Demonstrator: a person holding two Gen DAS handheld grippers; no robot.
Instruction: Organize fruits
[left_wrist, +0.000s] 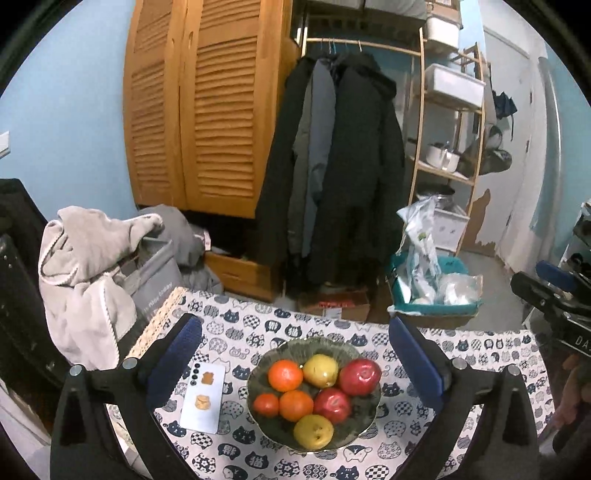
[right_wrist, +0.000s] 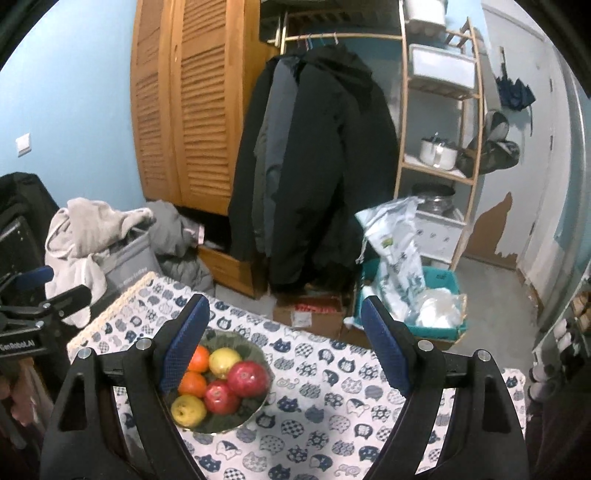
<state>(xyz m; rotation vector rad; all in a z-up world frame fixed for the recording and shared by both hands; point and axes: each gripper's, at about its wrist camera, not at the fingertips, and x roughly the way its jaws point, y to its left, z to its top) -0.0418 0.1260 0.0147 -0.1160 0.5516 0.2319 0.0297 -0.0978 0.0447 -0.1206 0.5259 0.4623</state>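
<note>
A dark green glass bowl (left_wrist: 258, 417) stands on the cat-print tablecloth (left_wrist: 461, 428) and holds several fruits: oranges (left_wrist: 285, 375), two yellow pears (left_wrist: 320, 370), two red apples (left_wrist: 360, 376) and a small red tomato (left_wrist: 266, 404). My left gripper (left_wrist: 295, 350) is open and empty, hovering above and just behind the bowl. My right gripper (right_wrist: 284, 343) is open and empty, to the right of the bowl (right_wrist: 255, 413); its left finger (right_wrist: 184, 343) hides part of the fruit. The right gripper also shows at the right edge of the left wrist view (left_wrist: 554, 291).
A white phone (left_wrist: 205, 398) lies on the cloth left of the bowl. Behind the table are a wooden louvred wardrobe (left_wrist: 207, 110), hanging dark coats (left_wrist: 332, 166), a shelf rack (left_wrist: 450, 129), a teal box of bags (left_wrist: 432, 291) and a grey laundry bag (left_wrist: 147, 280).
</note>
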